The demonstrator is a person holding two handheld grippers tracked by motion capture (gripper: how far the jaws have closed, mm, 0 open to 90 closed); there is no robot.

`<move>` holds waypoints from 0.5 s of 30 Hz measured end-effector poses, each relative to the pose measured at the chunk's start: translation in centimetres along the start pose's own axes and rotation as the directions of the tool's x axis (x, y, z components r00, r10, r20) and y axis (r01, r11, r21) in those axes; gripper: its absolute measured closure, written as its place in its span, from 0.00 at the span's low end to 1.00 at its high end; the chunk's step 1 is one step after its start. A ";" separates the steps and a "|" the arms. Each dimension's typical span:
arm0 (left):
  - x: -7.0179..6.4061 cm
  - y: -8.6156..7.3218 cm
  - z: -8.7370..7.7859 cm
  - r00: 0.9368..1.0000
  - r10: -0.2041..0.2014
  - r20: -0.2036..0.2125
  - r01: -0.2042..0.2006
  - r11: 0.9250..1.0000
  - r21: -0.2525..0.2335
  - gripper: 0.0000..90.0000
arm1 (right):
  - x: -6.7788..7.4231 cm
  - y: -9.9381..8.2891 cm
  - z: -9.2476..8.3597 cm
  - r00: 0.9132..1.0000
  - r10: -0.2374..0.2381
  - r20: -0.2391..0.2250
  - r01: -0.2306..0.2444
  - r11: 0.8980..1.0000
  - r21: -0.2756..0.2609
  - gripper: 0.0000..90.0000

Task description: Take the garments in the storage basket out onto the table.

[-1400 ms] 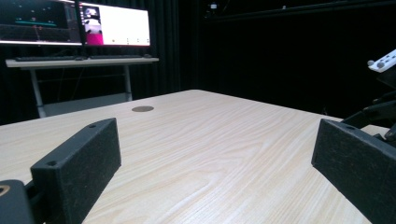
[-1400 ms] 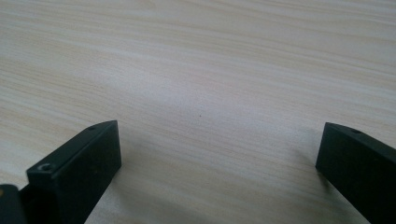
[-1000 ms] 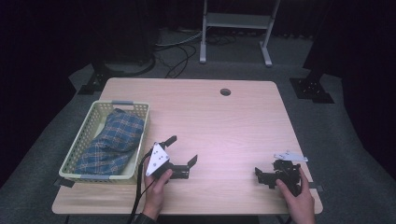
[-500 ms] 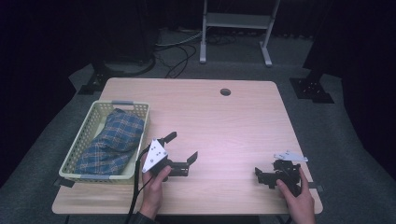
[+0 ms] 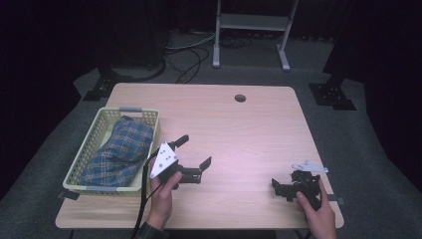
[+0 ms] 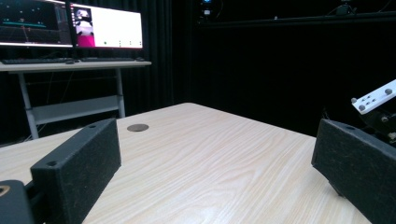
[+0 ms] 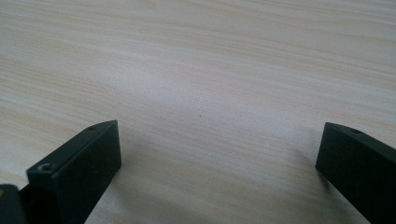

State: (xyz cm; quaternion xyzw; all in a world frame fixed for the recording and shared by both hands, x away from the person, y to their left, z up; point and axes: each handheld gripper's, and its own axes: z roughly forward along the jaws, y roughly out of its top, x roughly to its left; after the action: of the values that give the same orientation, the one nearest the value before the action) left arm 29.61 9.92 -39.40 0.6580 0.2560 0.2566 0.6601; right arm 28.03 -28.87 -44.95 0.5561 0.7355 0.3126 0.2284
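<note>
A hand holds my left gripper (image 5: 195,150) over the wooden table (image 5: 239,129), just right of the basket, with a white three-cornered plate on top. Its jaws are wide apart and hold nothing. In the left gripper view, that gripper (image 6: 215,140) looks across bare tabletop toward a round hole (image 6: 137,127). My right gripper (image 5: 280,189) sits low at the table's front right corner, held by the other hand. In the right gripper view, its open gripper (image 7: 219,140) frames only bare wood, close to the surface.
A pale yellow basket (image 5: 145,111) holding a blue plaid cloth (image 5: 119,152) stands at the table's left. A cable hole (image 5: 240,98) lies near the far edge. Monitors (image 6: 70,23) on a desk stand beyond the table. The other gripper's white plate (image 6: 376,98) shows at right.
My left gripper has drifted slightly forward, still open. The right gripper has stayed put.
</note>
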 end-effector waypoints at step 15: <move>0.0 1.9 0.1 1.000 -0.003 0.012 0.003 1.000 0.003 0.01 | 0.0 0.0 0.0 1.000 0.000 0.000 0.000 1.000 0.000 0.00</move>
State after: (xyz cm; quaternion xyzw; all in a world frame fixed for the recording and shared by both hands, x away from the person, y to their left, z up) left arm 29.64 9.85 -37.48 0.6601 0.2536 0.2514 0.6608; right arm 28.03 -28.87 -44.95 0.5562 0.7354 0.3126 0.2283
